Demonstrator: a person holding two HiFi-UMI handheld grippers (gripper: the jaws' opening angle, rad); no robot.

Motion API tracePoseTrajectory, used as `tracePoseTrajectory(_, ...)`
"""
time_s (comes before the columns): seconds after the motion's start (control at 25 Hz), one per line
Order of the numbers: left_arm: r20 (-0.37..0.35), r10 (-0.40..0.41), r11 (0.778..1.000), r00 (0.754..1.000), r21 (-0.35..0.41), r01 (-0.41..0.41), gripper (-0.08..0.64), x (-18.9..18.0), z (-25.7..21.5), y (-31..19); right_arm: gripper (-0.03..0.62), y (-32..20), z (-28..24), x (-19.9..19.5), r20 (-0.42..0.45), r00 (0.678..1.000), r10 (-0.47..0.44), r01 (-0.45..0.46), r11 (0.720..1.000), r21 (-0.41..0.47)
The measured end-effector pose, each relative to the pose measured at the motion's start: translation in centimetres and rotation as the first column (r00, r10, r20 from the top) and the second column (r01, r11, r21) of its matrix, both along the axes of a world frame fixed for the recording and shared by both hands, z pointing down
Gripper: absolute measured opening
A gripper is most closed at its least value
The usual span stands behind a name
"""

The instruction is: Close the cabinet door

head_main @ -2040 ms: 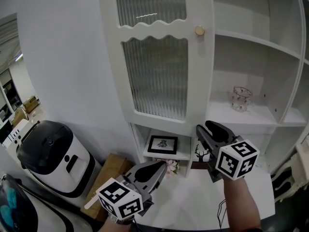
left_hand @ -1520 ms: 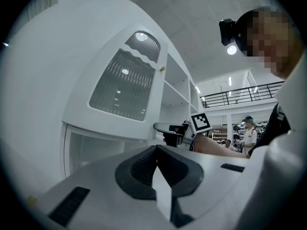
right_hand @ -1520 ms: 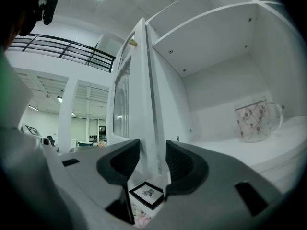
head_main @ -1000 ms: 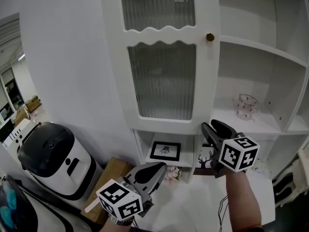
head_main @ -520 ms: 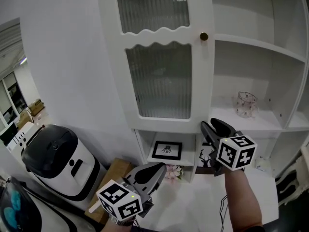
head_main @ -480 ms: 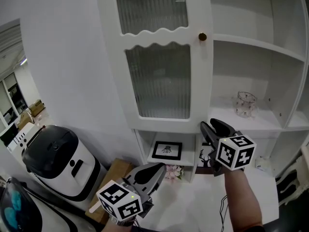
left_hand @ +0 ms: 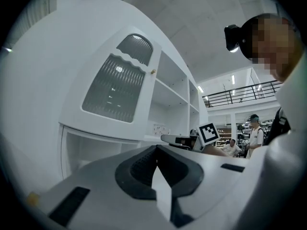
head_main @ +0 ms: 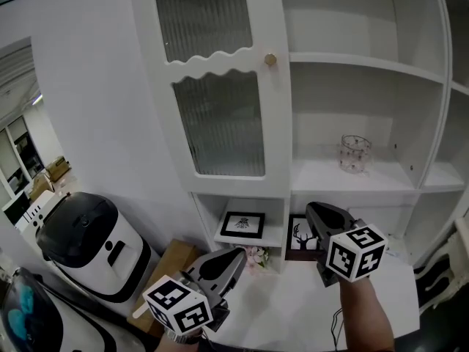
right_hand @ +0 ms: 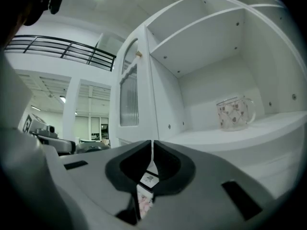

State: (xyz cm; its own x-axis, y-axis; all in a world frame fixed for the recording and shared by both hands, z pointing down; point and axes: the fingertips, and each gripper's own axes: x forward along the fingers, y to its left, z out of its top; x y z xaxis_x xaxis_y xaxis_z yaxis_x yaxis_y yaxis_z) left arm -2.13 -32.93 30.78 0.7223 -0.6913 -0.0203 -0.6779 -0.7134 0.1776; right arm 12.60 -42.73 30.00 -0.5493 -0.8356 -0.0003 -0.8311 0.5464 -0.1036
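Head view: the white ribbed-glass cabinet door (head_main: 220,116) (brass knob (head_main: 270,60)) looks nearly shut; left claw (head_main: 236,255) clenched empty, right claw (head_main: 314,211) has just closed on nothing.

**White cabinet, dark accents**

The cabinet door (head_main: 220,123) is white, with grey ribbed glass and a brass-coloured knob (head_main: 270,60). The glass cup (head_main: 354,153) bears small pinkish floral specks. The framed picture (head_main: 242,224) is black-edged. The appliance (head_main: 88,233) is white, black-topped.
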Motion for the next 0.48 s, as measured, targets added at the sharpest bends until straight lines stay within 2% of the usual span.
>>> tracePoseTrajectory(0.16, -0.005, -0.007, 1.000, 1.000, -0.015, 0.007, 0.006, 2.4, 0.3, 1.6, 0.014, 4.2, -0.5, 1.0, 0.005, 0.997, -0.076, 0.076, 0.997, 0.026)
tracePoseTrajectory(0.48, -0.015, -0.064, 0.998, 0.998, 0.000, 0.064, 0.006, 6.7, -0.3, 5.9, 0.012, 11.3, -0.5, 4.3, -0.007, 0.989, -0.149, 0.149, 0.988, 0.043)
